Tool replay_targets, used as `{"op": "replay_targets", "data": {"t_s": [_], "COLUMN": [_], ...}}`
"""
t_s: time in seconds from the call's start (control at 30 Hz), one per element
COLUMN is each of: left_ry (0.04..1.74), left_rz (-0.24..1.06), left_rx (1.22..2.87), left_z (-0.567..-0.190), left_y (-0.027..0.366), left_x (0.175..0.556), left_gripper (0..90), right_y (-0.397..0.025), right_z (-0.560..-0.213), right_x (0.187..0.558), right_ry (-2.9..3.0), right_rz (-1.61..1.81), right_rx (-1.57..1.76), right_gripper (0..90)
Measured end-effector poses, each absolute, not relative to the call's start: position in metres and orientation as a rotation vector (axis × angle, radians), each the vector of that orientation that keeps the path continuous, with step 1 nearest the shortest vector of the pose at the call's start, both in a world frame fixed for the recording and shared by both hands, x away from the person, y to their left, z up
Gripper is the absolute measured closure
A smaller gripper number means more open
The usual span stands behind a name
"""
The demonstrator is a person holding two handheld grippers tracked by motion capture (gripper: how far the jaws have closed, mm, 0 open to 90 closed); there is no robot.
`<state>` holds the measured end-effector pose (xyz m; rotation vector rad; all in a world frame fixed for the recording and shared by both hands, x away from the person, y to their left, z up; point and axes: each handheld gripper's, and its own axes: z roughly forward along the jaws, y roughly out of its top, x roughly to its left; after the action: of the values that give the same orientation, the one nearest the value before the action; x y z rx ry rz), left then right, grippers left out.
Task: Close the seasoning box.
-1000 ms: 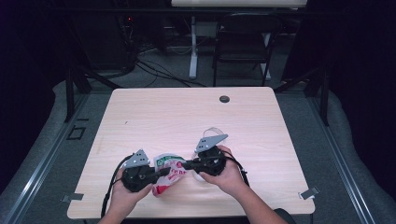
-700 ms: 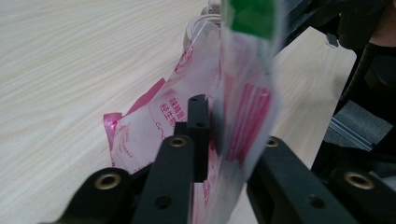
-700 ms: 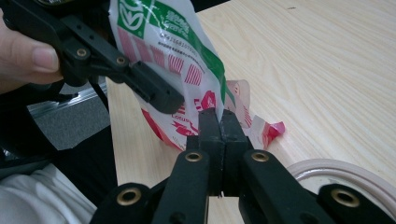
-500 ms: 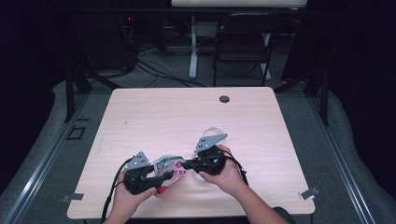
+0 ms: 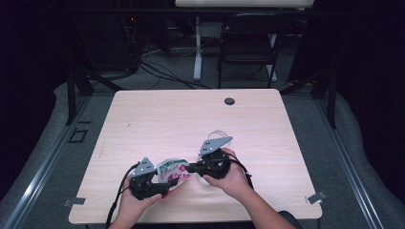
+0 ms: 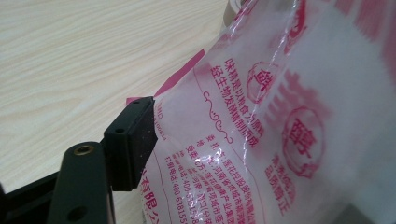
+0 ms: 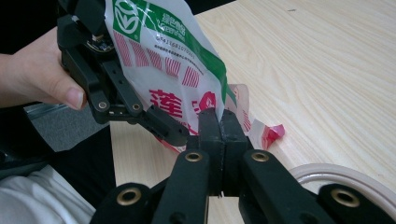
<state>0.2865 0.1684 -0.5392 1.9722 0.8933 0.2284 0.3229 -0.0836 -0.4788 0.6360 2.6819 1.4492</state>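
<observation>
Right gripper (image 7: 219,122): jaws pressed together on the edge of a crinkled clear plastic packet printed in red, white and green (image 5: 173,169). Right hand (image 5: 235,177) wraps the gripper body from behind, forearm entering from the counter's near edge.

Left gripper (image 5: 165,190): clamped on the packet's opposite side; one black pad lies flat against the film in the left gripper view. Left hand (image 5: 134,204) grips from below, thumb forward.

Packet held between both grippers, above the light wood counter (image 5: 167,119) near the middle of its near edge. Pale ring-shaped object (image 7: 343,179) lies just beside the right gripper.
</observation>
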Motion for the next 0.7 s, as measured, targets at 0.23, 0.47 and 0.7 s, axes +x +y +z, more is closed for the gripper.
{"op": "replay_targets", "data": {"t_s": [0.23, 0.47, 0.7], "left_ry": [0.903, 0.899, 0.882], "left_rz": [0.253, 0.274, 0.297], "left_rx": [1.994, 2.033, 2.039], "left_z": [-0.547, -0.552, -0.557], "left_y": [0.166, 0.164, 0.163], "left_x": [0.287, 0.286, 0.286], "left_gripper": [30.5, 31.0, 30.0], "right_y": [-0.084, -0.084, -0.084], "right_z": [-0.48, -0.48, -0.48], "right_x": [0.322, 0.323, 0.323], "right_ry": [2.675, 2.679, 2.677], "right_rz": [1.453, 1.452, 1.457], "right_rx": [0.642, 0.636, 0.641], "right_gripper": [90.0, 90.0, 90.0]}}
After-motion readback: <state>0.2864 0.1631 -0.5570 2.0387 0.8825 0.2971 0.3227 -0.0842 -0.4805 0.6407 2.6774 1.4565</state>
